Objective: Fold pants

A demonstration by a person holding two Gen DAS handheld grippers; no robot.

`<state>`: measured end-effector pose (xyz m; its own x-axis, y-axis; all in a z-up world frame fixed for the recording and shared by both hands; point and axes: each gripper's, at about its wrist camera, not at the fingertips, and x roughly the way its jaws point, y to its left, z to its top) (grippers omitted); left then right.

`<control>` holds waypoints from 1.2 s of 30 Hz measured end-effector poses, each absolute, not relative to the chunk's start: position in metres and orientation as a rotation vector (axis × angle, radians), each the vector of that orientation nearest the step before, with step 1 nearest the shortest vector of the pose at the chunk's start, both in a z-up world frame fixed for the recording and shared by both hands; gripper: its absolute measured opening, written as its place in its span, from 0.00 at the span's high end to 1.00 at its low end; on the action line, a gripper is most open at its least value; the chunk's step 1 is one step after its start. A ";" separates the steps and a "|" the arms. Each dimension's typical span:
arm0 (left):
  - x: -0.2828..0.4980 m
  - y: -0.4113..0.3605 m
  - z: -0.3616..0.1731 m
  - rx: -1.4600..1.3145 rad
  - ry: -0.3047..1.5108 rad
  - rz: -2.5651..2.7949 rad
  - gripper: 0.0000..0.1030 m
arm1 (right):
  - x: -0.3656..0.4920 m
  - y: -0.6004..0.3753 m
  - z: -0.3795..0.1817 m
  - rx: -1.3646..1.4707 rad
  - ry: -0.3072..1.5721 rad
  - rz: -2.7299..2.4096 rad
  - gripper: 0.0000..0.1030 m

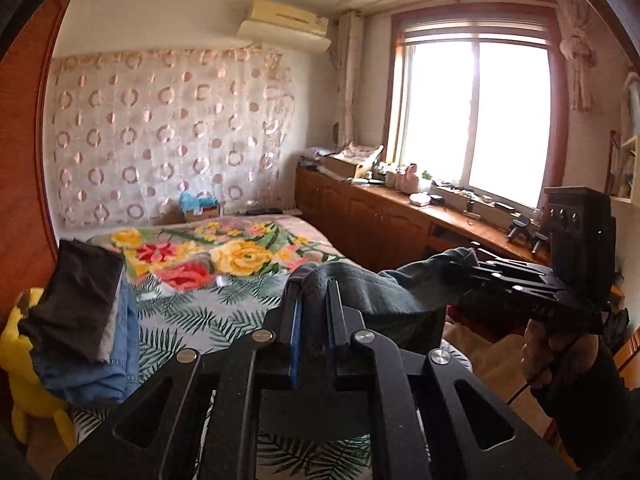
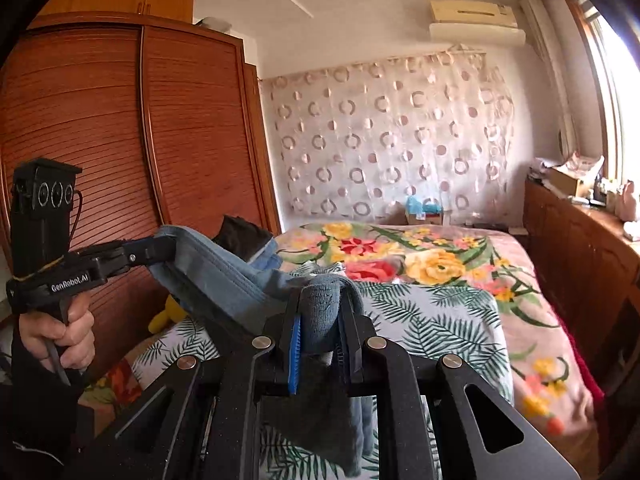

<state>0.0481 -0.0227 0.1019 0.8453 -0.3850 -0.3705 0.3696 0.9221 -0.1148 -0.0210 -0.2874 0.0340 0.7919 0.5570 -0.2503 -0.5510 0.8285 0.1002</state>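
Grip: my left hand-held gripper [image 1: 314, 280] and right hand-held gripper [image 2: 320, 300] clamp the pants [image 2: 224, 276] above the bed [image 2: 440, 308].
Risk: thick bunched cloth could slip free.

pants [image 2: 320, 412] lower end out of frame

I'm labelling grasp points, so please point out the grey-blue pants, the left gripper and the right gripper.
grey-blue pants [image 2: 224, 276]: right wrist view, stretched waistband between the grippers.
left gripper [image 1: 314, 284]: left wrist view, between fingertips, clamped on fabric.
right gripper [image 2: 320, 300]: right wrist view, between fingertips, clamped on fabric.
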 end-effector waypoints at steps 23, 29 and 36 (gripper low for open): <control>0.177 0.006 0.100 0.017 0.416 -0.255 0.89 | 0.150 -0.221 0.094 -0.084 0.256 0.532 0.86; 0.149 0.004 0.044 0.012 0.536 -0.271 0.89 | 0.136 -0.212 0.035 -0.132 0.409 0.549 0.86; 0.102 -0.009 0.024 -0.007 0.578 -0.313 0.89 | 0.095 -0.222 0.026 -0.108 0.462 0.549 0.86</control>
<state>0.1018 -0.0089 0.0244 0.7916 -0.2931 -0.5361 0.2892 0.9527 -0.0939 0.0946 -0.2224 0.0257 0.7540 0.4780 -0.4506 -0.5257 0.8504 0.0224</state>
